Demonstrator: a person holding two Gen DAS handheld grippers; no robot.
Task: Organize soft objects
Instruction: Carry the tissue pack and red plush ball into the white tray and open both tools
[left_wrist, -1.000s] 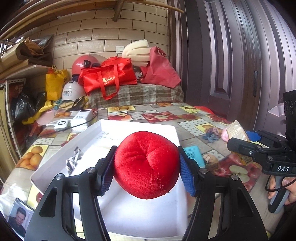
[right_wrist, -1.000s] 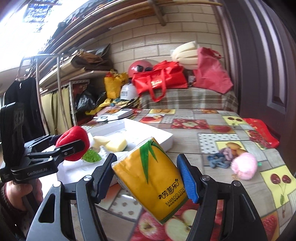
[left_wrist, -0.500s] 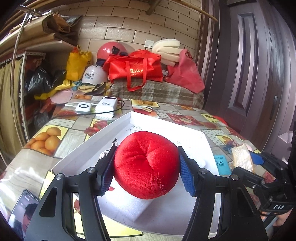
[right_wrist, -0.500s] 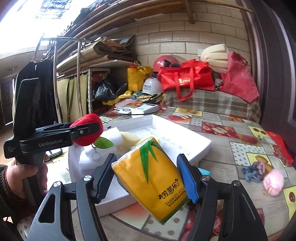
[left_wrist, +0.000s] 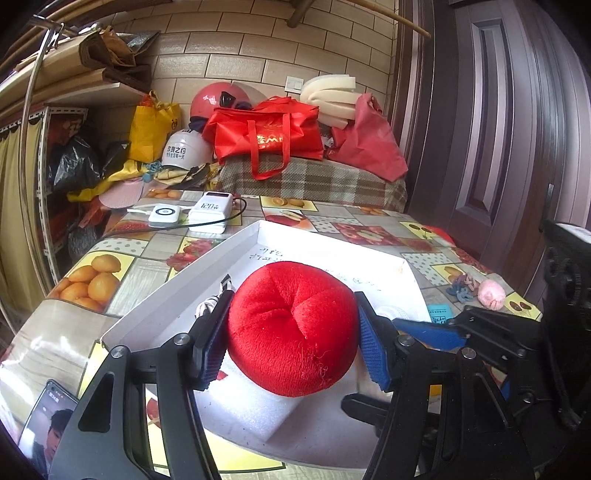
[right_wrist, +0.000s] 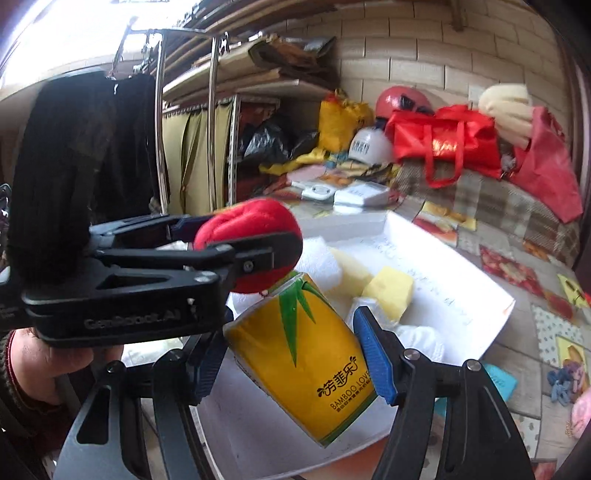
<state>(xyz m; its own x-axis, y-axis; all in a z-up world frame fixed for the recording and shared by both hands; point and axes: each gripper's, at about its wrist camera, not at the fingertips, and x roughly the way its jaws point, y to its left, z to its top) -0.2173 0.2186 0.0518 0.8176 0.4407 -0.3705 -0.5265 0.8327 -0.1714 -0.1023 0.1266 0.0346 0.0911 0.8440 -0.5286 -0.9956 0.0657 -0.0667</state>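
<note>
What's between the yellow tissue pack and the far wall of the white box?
In the right wrist view, yellow sponge pieces lie in the white box, between the tissue pack and its far wall.

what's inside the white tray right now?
In the white tray: yellow sponge blocks, white soft pieces, handwriting on the floor. The tissue pack in the right gripper and the red plush in the left gripper cover the rest.

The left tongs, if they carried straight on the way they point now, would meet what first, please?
Probably the floor of the white tray, just past the red plush ball that the left tongs hold; depth is hard to judge.
</note>
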